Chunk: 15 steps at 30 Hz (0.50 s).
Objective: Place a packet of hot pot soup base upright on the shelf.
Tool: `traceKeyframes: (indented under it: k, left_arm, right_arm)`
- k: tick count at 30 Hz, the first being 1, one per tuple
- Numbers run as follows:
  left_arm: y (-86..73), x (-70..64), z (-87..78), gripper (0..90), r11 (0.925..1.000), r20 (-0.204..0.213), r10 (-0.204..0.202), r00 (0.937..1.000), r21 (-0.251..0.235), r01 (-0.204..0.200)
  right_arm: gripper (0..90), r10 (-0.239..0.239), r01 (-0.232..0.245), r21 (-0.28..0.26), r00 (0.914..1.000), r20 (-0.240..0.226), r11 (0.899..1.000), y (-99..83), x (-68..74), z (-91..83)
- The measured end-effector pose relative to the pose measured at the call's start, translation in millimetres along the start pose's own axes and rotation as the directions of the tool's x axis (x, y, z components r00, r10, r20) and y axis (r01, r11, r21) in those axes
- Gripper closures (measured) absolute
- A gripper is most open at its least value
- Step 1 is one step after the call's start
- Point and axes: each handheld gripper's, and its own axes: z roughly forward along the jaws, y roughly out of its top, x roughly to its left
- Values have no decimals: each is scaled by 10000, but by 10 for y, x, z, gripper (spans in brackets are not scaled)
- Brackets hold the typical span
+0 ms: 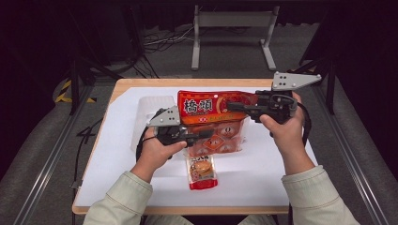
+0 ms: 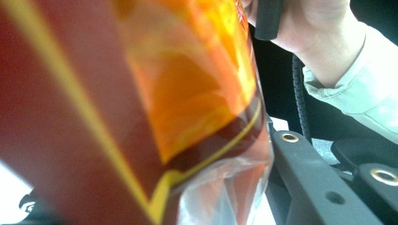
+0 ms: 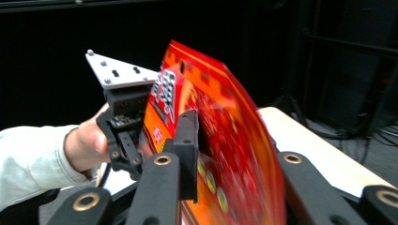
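Claws come first: the left gripper (image 1: 199, 136) has its jaws closed on the lower left part of a large red and orange snack bag (image 1: 217, 119), gripping the clear plastic near the bag's bottom. From the left gripper view the bag (image 2: 141, 103) sits so close that it blurs into red, orange and a yellow stripe, with crinkled clear film at its lower edge. The right gripper (image 1: 234, 107) reaches in from the right and clamps the bag's upper right part. In the right gripper view its two black jaws stand one on each side of the bag (image 3: 220, 140), pressed onto the sheet, which rises upright and curved between them. That view also shows the left gripper (image 3: 124, 140) behind the bag, with its grey three-cornered plate (image 3: 117, 70) on top and the person's left hand (image 3: 87, 140) wrapped around the handle.

The bag hangs lifted over the middle of the table, held between both grippers, and bears large characters across its top band. A small red packet (image 1: 202, 171) lies flat on the white sheet (image 1: 122, 154) toward the near edge, just below the big bag. A clear plastic container (image 1: 152, 105) rests near the far left corner of the sheet. The wooden table (image 1: 136, 83) shows as a rim around the sheet.

Beyond the far edge stands a grey metal frame (image 1: 232, 35) on a grey floor with loose cables (image 1: 159, 40), and the room behind is dark.
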Motion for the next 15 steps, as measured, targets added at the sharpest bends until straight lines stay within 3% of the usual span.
traceKeyframes:
  k: [7,12,15]
  left_arm:
    - [62,66,-19,716,9999,45,-37,10000,152,36]
    - [79,121,-70,716,9996,25,-230,9997,-182,230]
    - [101,151,-111,716,9989,-41,-270,9996,-377,268]
  right_arm:
    - [619,-37,33,37,9958,915,10000,-110,-1,-191]
    - [576,69,-41,-161,9845,1751,9999,-212,-18,-388]
    - [572,338,-294,-252,9799,1966,9992,-315,-47,-518]
